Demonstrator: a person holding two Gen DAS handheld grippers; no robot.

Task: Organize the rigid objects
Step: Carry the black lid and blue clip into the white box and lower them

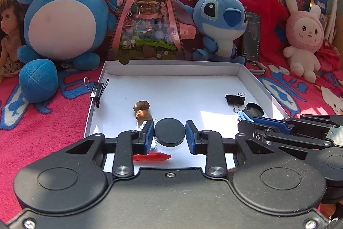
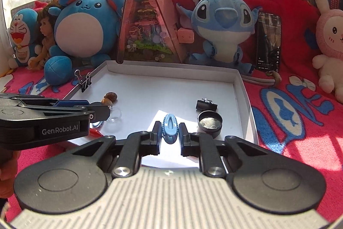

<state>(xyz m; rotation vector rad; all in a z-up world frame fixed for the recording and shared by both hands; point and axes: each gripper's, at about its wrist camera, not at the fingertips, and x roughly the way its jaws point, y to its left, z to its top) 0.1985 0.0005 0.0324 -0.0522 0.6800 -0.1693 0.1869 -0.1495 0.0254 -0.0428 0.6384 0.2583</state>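
Left gripper (image 1: 169, 132): fingers spread, straddling a black round lid (image 1: 170, 131). Pads sit just beside its rim on both sides; left pad looks touching or near it, right pad shows a sliver of gap. Not clamped yet, by the look of it.

Right gripper (image 2: 170, 132): fingers spread around a small blue oval clip (image 2: 170, 127), narrow gaps either side, so no pinch yet.

Both items lie on the floor of the white cardboard tray (image 2: 240, 81), near its front edge.

Handling, my read:
- Lid: stiff, light, smooth plastic or metal. Low flat disc, so grip across the diameter on the rim. Smooth edge could slip out if pads land high.
- Blue clip: rigid plastic, very light, rounded. Take it across the narrow width at mid-length; the curved sides could squirt it forward.

Further out in the tray: matching open black tin (image 2: 209, 123) beside the right gripper, black binder clip (image 2: 206, 105) behind it, two nuts (image 1: 143, 111) mid-tray, red pepper-shaped piece (image 1: 152, 157) under the left gripper. Another binder clip (image 1: 98, 89) is clipped on the left wall. Plush toys sit behind on a red blanket (image 2: 300, 121).
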